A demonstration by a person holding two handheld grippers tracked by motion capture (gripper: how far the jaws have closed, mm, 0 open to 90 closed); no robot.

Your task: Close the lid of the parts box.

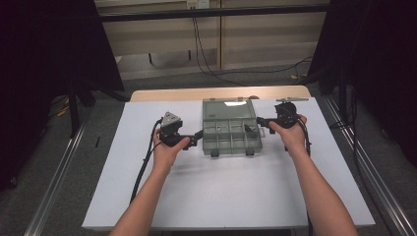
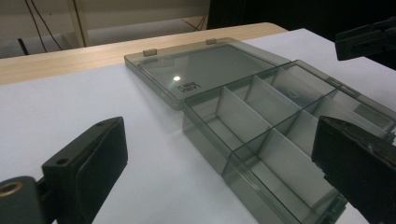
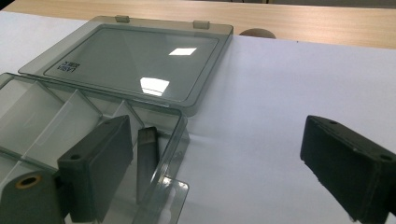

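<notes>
High view: both tongs, left (image 1: 196, 136) and right (image 1: 261, 121), spread wide, flanking the open compartment box (image 1: 231, 129), seemingly untouched.

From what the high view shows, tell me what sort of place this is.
Probably a lab recording station: a white-covered table, black curtains on both sides, cables along the far wall, and a clear compartment box open between two handheld tools.

High view looks down from above, far. Both gripper views sit low, close, facing organizer box (image 1: 231, 129) (image 2: 261, 121) (image 3: 116, 88) from opposite sides.
</notes>
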